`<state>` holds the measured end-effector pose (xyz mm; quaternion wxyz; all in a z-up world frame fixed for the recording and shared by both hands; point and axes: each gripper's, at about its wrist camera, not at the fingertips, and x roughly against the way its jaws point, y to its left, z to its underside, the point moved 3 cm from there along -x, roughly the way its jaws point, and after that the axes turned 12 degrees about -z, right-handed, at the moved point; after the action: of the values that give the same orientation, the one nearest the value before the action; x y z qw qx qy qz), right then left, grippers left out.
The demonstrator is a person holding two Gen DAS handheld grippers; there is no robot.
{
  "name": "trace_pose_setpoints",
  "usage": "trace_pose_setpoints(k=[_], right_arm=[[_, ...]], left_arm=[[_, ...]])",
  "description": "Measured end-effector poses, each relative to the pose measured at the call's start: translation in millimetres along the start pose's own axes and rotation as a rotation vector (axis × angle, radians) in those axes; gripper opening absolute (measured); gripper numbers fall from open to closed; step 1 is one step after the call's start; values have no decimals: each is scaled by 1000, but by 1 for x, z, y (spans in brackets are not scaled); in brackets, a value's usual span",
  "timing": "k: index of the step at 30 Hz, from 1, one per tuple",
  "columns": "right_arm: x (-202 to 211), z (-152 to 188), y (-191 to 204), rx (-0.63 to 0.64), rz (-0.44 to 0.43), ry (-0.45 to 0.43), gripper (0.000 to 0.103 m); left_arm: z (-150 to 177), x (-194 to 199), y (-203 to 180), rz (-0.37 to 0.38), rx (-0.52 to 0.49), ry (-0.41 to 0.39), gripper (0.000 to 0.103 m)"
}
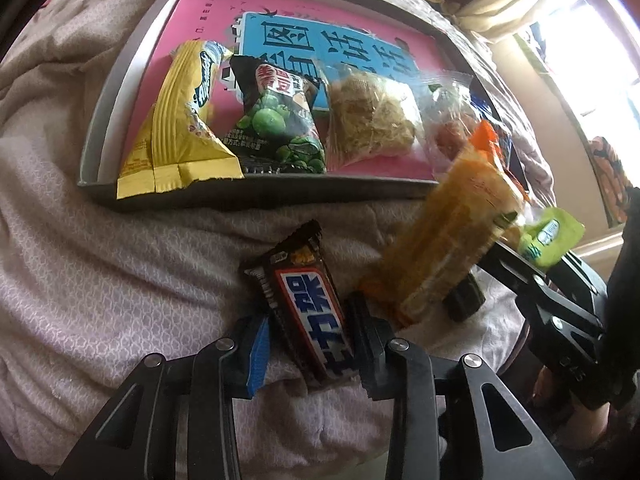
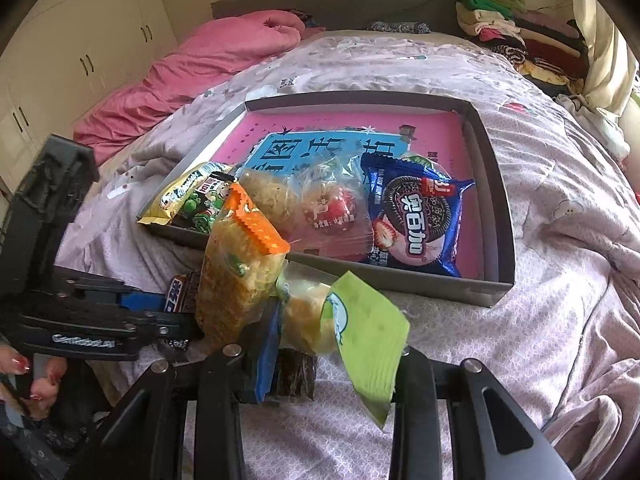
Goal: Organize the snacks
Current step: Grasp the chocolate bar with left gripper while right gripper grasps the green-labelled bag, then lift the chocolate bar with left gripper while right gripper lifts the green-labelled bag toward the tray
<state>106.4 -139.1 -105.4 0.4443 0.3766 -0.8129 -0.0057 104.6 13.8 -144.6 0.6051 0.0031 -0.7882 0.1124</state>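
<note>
My left gripper (image 1: 308, 320) is shut on a brown chocolate bar (image 1: 304, 304) that lies on the quilt just before the tray. A grey tray (image 1: 280, 189) with a pink and blue liner holds a yellow packet (image 1: 180, 120), a green pea packet (image 1: 280, 120), a clear packet of shredded snack (image 1: 372, 120), a clear packet with red contents (image 2: 336, 208) and a blue cookie packet (image 2: 420, 220). My right gripper (image 2: 336, 336) is shut on a clear packet with a green end (image 2: 360, 320). An orange-topped packet (image 2: 240, 272) stands tilted against its left finger; whether it is gripped I cannot tell.
Everything rests on a bed with a pale lilac quilt (image 2: 520, 340). A pink duvet (image 2: 200, 64) lies at the back left, and folded clothes (image 2: 520, 36) are piled at the back right. A hand with red nails (image 2: 24, 364) holds the left gripper (image 2: 176, 308).
</note>
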Motion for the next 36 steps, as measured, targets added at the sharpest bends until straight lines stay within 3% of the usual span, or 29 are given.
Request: trace_pose_setpoints(k=[13,36], right_arm=[[23,-3,-2,-38,-6,-61,35],[59,-25,4,-28,11,-181,35]], left_arm=[[4,44,8,58,11,-87,31],[-10,101,13,19,-18,-253,30]])
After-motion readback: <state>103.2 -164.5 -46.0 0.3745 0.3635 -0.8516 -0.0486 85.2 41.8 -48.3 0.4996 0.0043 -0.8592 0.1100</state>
